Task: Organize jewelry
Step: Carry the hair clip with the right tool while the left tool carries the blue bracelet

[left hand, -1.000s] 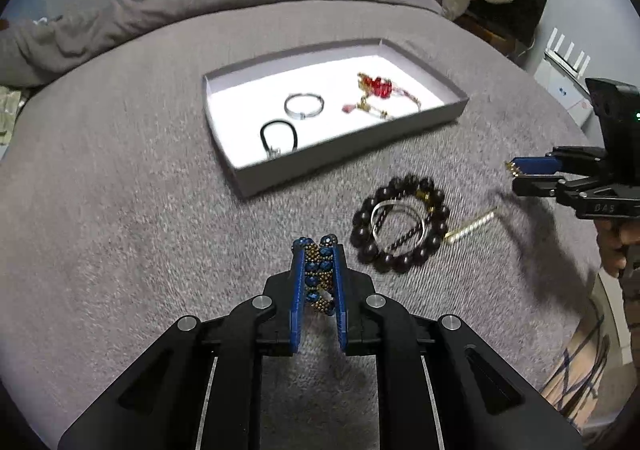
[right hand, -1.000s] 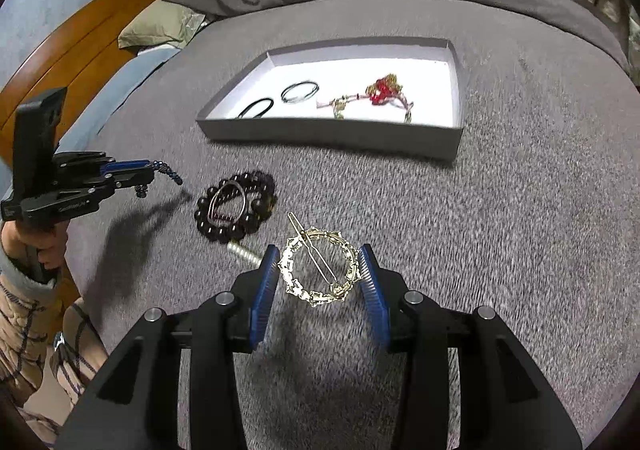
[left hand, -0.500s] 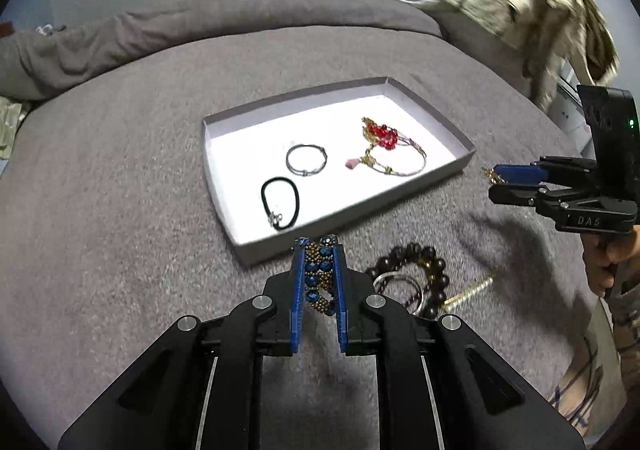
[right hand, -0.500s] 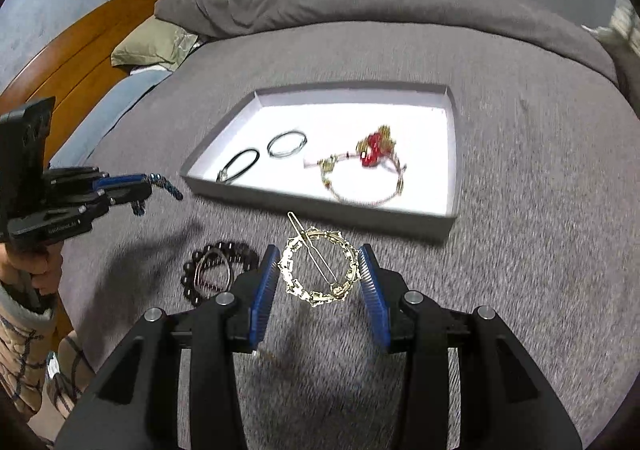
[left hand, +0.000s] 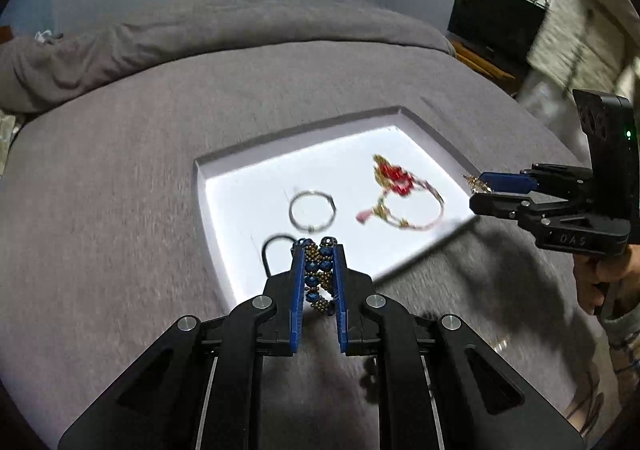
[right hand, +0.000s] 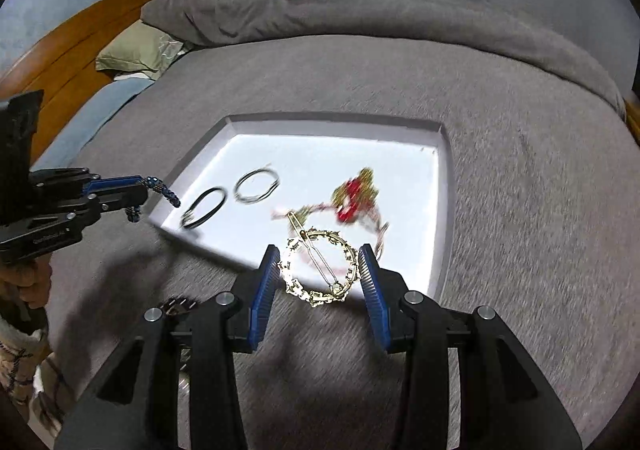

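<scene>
Both pieces hang over the tray's (left hand: 202, 186) near edge: left gripper (left hand: 318, 282) clenched on the blue bracelet (left hand: 318, 274), right gripper (right hand: 322, 270) grasping the gold hair clip (right hand: 320, 270), bare floor straight ahead.

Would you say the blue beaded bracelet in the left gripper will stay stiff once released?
Probably not: the bracelet droops past the left gripper, suggesting floppy. Its small beads look light, likely settling flat in the tray.
</scene>
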